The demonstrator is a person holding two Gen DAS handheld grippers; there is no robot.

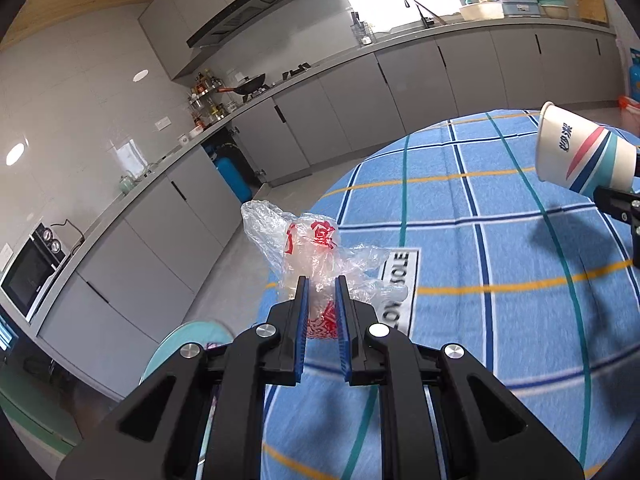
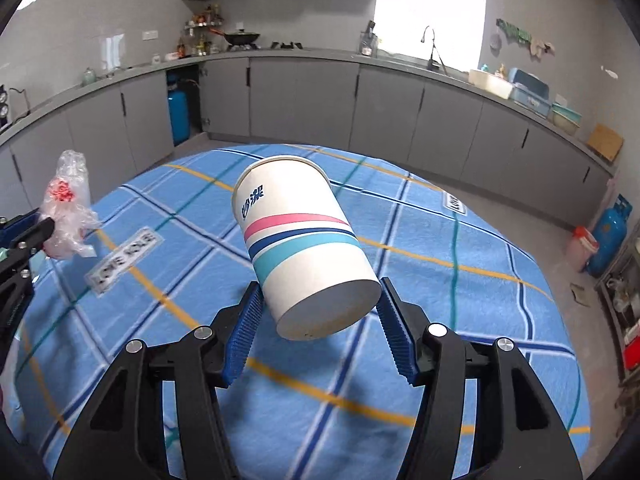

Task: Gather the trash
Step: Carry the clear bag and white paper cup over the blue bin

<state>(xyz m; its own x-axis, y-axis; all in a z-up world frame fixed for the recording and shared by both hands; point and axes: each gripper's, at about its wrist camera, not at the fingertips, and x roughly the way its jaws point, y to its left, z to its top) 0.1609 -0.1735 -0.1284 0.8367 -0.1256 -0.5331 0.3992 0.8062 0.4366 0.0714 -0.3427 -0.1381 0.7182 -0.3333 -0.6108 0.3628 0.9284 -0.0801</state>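
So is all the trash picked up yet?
Both pieces are off the blue checked tablecloth: the left gripper pinches the crumpled plastic bag, and the right gripper holds the paper cup. No other trash shows. Still left: dropping them somewhere; no bin is clearly visible.

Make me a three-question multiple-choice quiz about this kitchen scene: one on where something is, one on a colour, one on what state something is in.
1. Where is the paper cup?
A. standing on the tablecloth
B. held above the tablecloth between the right gripper's fingers
C. on the counter

2. What colour is the print on the crumpled plastic bag?
A. green
B. black
C. red

3. How is the left gripper?
A. shut on the plastic bag
B. wide open and empty
C. resting on the floor

Answers:
1 B: the right gripper clamps the tilted cup near its base, off the blue checked tablecloth.
2 C: red marks show through the clear film.
3 A: its blue pads pinch the bag.
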